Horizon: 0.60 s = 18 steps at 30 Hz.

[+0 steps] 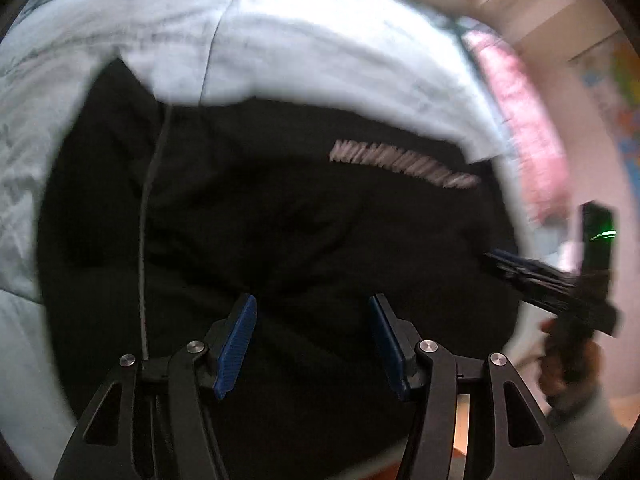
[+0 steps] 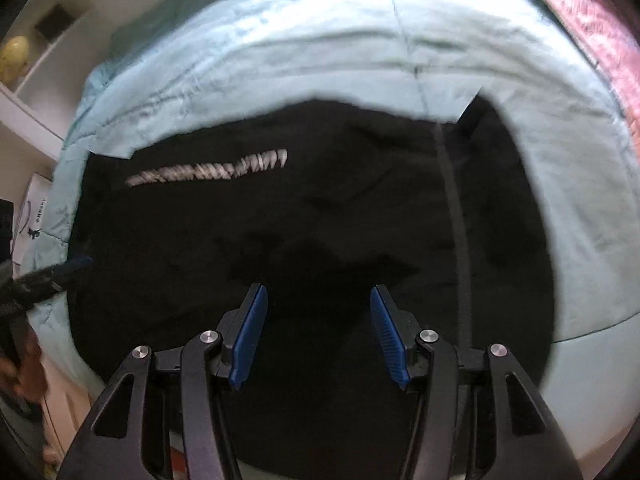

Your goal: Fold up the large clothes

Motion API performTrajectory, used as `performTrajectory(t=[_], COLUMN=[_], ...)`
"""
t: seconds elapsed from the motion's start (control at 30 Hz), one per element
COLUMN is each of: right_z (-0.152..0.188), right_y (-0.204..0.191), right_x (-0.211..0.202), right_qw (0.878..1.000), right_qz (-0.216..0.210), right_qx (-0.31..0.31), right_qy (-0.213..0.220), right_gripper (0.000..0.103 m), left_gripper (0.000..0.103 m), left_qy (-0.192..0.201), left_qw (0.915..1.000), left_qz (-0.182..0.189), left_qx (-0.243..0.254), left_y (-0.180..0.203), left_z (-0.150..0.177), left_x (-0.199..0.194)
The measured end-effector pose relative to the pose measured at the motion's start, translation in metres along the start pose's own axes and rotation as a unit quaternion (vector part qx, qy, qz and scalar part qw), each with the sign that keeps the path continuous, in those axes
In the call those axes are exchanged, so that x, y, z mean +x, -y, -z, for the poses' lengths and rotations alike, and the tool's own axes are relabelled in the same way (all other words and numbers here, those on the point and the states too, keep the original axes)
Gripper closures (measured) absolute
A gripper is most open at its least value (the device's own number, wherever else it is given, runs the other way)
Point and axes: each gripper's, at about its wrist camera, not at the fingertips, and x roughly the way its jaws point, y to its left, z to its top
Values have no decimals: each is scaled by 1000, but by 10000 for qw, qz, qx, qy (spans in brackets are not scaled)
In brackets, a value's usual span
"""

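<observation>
A large black garment (image 1: 280,220) lies spread on a pale blue bed cover (image 1: 280,40), with a line of white lettering (image 1: 404,162) and a thin grey stripe (image 1: 144,240) on it. My left gripper (image 1: 312,298) hangs open just above the black cloth, nothing between its blue pads. The right gripper (image 1: 496,260) shows blurred at the garment's right edge, held by a hand (image 1: 568,360). In the right wrist view the same garment (image 2: 320,208) and lettering (image 2: 212,170) fill the middle. My right gripper (image 2: 317,288) is open over it and empty. The left gripper (image 2: 80,262) pokes in from the left.
A pink blanket (image 1: 528,140) runs along the bed's far side, also at the top right of the right wrist view (image 2: 592,20). A colourful poster (image 1: 616,100) hangs on the wall. White shelves (image 2: 24,80) and a white bag (image 2: 36,208) stand left of the bed cover (image 2: 320,40).
</observation>
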Motion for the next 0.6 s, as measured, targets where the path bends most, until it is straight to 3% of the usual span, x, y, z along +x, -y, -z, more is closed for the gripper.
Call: performTrajectory(t=[0.1, 0.27, 0.4, 0.5, 0.6], right_z=[7, 0, -3, -4, -7], right_y=[5, 3, -1, -10, -27], right_x=[37, 37, -5, -45, -86], right_qw=[9994, 9982, 9995, 9995, 9972], right_qz=[139, 232, 186, 237, 364], right_qx=[61, 172, 159, -25, -200], right_qy=[-306, -530, -218, 200, 618], right_gripper=[42, 42, 42, 41, 41], left_gripper=[43, 43, 43, 43, 43], left_qy=[-43, -224, 392, 967, 1462], left_qw=[9998, 9988, 9951, 9851, 9622], left_qz=[-194, -334, -904, -1359, -2185], left_qx=[-72, -278, 57, 414, 706], left_y=[-4, -2, 20, 42, 73], left_z=[-1, -14, -22, -26, -35], left_x=[24, 15, -35, -80, -118])
